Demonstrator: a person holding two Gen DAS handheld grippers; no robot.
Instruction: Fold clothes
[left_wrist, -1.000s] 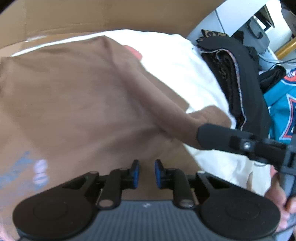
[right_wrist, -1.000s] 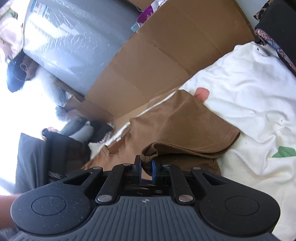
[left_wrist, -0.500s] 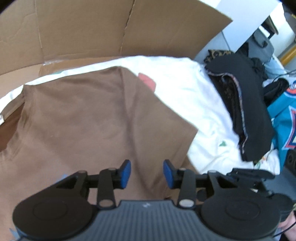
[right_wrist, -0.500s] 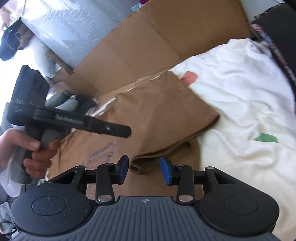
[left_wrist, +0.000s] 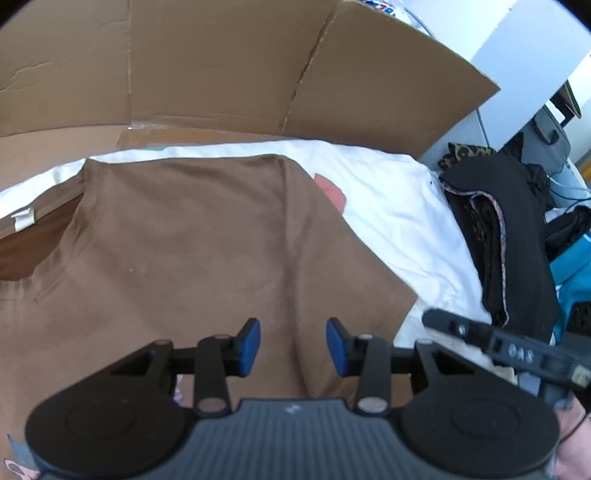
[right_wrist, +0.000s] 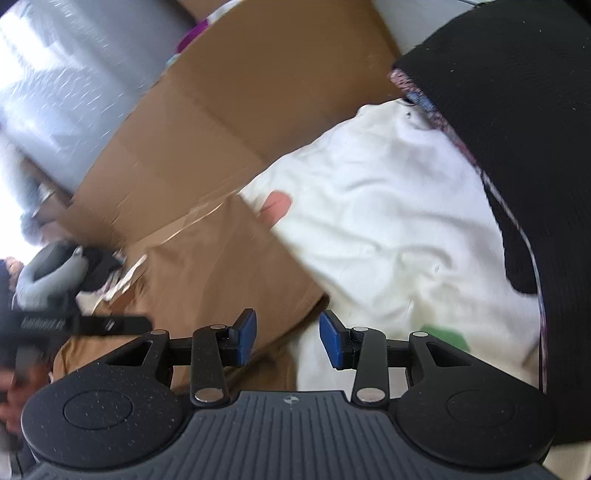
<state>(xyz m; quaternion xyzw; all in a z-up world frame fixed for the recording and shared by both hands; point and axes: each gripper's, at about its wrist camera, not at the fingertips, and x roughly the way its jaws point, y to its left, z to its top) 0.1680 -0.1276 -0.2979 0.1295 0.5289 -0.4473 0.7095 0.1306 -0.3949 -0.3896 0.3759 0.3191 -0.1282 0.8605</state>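
A brown T-shirt (left_wrist: 177, 258) lies spread on a white sheet (left_wrist: 399, 206), its right sleeve folded in over the body. My left gripper (left_wrist: 293, 347) hovers open above the shirt's lower right part, with nothing between its blue pads. In the right wrist view my right gripper (right_wrist: 284, 338) also stands open, over the shirt's right edge (right_wrist: 221, 266) where it meets the white sheet (right_wrist: 388, 221). No cloth is in either gripper. Each gripper shows in the other's view: the right one (left_wrist: 480, 339), the left one (right_wrist: 92, 325).
Cardboard panels (left_wrist: 221, 66) stand behind the sheet. A pile of black clothes (left_wrist: 498, 229) and a teal garment (left_wrist: 569, 266) lie to the right; the black pile (right_wrist: 517, 147) is close beside my right gripper. A pink patch (left_wrist: 330, 190) peeks out at the shirt's far edge.
Both grippers have opened. The right one let go of the brown sleeve, which now lies flat on the shirt, and swung toward the white sheet. The left one lifted back.
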